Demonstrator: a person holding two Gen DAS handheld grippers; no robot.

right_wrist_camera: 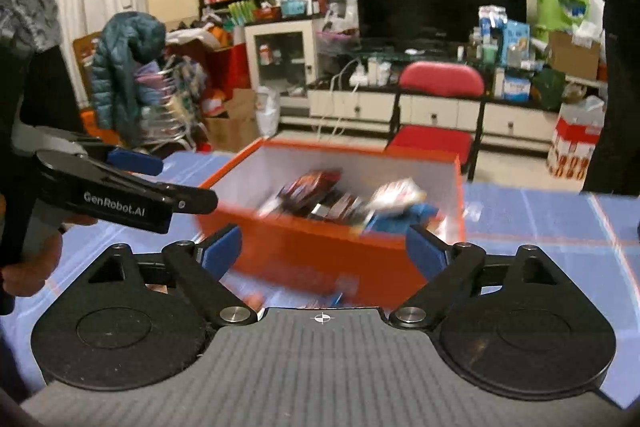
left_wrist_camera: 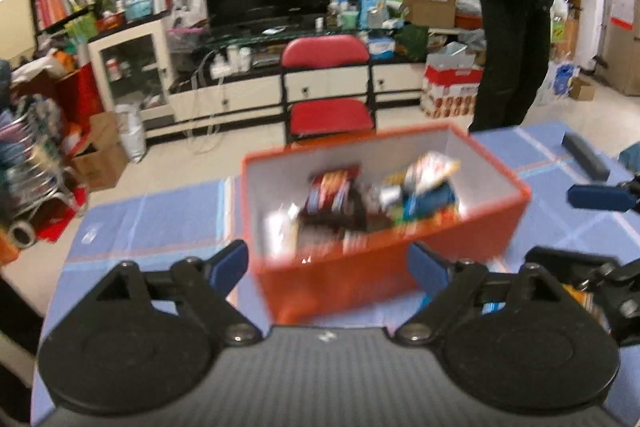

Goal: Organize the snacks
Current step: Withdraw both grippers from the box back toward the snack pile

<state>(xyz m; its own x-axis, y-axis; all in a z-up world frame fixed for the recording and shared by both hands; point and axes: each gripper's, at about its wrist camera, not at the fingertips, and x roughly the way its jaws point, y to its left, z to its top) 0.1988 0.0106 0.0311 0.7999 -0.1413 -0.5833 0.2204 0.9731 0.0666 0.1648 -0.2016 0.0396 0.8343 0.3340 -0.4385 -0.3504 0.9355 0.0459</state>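
Looking through the left wrist view: left gripper (left_wrist_camera: 328, 267), black with blue rubbery pads, spread wide and empty, hanging just before the orange rectangular cardboard box (left_wrist_camera: 360, 279) with pale inner walls. Box sits mid-tabletop on the blue checked cloth (left_wrist_camera: 160, 219), towards the far edge. Crinkly foil snack packets (left_wrist_camera: 372, 195) heaped loose inside, glossy, blurred. Risk, as I judge it: the top packets ride near the rim, and a careless pass could tip one out. Light box may slide on smooth cloth if nudged.

Right wrist view: right gripper (right_wrist_camera: 324, 251) likewise parted, holding nothing, close to the box's near wall (right_wrist_camera: 320, 251). Left gripper's black arm (right_wrist_camera: 120, 203) reaches in from the left; the two could knock together over the box. Something small and blurred lies on the cloth below the near wall; cannot tell what.
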